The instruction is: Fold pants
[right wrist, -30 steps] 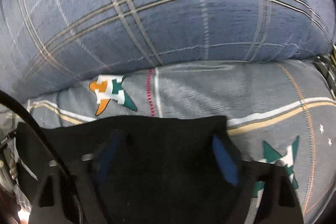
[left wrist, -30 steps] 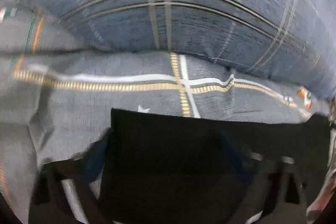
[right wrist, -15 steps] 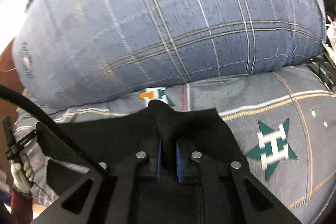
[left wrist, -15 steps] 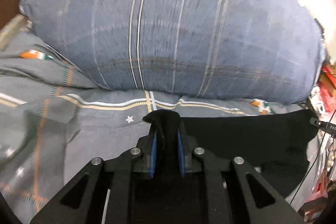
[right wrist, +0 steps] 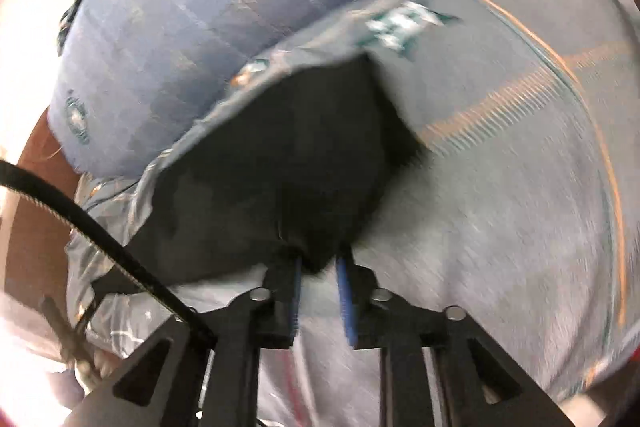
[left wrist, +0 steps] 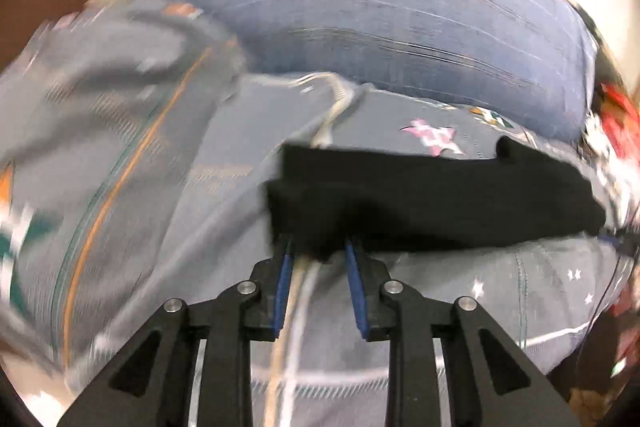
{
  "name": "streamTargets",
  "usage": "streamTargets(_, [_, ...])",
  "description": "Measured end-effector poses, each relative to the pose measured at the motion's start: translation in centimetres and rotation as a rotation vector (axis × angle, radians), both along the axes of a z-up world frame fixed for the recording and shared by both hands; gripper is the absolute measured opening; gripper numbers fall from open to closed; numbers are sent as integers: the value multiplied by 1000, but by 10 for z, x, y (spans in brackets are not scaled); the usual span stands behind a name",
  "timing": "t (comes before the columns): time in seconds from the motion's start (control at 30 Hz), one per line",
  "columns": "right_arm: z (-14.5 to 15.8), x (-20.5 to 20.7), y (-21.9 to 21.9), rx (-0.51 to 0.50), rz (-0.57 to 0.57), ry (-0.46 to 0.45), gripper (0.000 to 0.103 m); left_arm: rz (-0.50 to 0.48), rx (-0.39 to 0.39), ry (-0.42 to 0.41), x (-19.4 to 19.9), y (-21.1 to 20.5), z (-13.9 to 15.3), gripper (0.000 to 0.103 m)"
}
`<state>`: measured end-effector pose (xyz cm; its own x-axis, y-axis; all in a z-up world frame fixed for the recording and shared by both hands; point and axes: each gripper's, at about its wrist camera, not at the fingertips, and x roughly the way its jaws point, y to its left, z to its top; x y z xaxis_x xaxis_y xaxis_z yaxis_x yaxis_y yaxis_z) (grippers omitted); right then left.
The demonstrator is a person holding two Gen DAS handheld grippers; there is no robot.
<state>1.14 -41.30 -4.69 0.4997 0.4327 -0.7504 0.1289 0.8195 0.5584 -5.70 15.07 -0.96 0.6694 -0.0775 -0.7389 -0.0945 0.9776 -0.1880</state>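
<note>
Left wrist view: the left gripper is shown with its jaws parted, the near-left corner of the black pants draped loosely between them; whether cloth is truly pinched cannot be told. The folded pants are laid on the grey patterned bedsheet, long axis running rightward, before the blue plaid pillow. Right wrist view: the right gripper is likewise seen spread, the pants' near edge between its jaws. No legible writing is seen.

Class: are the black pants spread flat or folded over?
Folded over: the black pants show two stacked layers with stepped edges on the bedsheet.
</note>
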Motion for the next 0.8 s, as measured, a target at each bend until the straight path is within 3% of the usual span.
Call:
streamTargets(0.13, [4,-14,-18,4,-72,-24,30,96,-142,-20,-29,42,7,28])
streamTargets(0.2, [13,-20,-20,-11,-89,-48,41,122,-210,-30,-32,58,12,39])
streamTargets(0.3, [34,-25,-15,-40,-94,-99,47,95,-303,-24,-27,60,11,57])
streamTargets(0.37, [39,-28,-7,-40,-73,-120,49,49,-392,19,-12,54,1,65])
streamTargets(0.47, [46,-25,15,-39,-24,-133,49,16,-498,122,16,44,-26,65])
streamTargets(0.53, [45,-27,23,-37,2,-137,49,17,-489,153,27,36,-33,57])
streamTargets(0.57, [43,-29,25,-34,11,-138,49,1,-472,157,33,30,-31,26])
streamTargets(0.6, [42,-29,30,-33,16,-135,49,-14,-462,158,37,25,-28,15])
streamTargets(0.8, [26,-24,37,-46,3,-109,49,-105,-316,-23,68,-3,45,15])
